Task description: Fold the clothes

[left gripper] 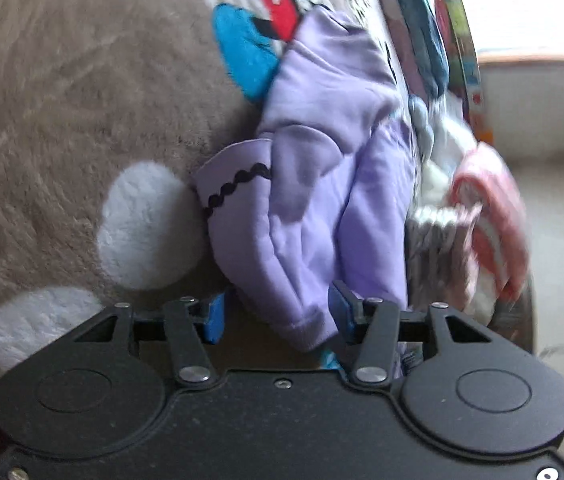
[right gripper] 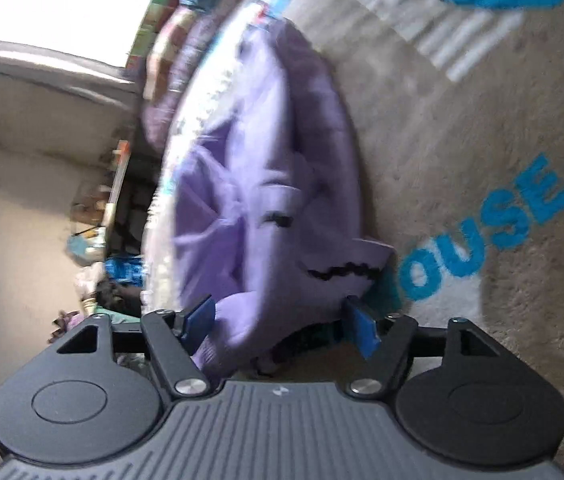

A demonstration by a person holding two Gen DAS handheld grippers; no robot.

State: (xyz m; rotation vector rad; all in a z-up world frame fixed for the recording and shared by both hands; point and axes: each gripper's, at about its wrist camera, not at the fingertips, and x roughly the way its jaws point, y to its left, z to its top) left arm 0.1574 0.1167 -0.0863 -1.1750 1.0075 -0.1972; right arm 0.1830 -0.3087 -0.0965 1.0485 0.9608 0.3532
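With fingers apart, the left gripper (left gripper: 278,316) and right gripper (right gripper: 278,320) each straddle an edge of the purple garment (left gripper: 322,184) crumpled on the fleece blanket (left gripper: 62,100), apparently positioned to grasp it for spreading.

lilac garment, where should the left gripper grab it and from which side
Probably the hem end of the lilac garment that already bulges between the open left gripper. It is the nearest bunched roll, thick enough to pinch, so come straight forward along the fingers. The flap with black wavy trim lies flatter on the plush blanket, so it looks harder to get under.
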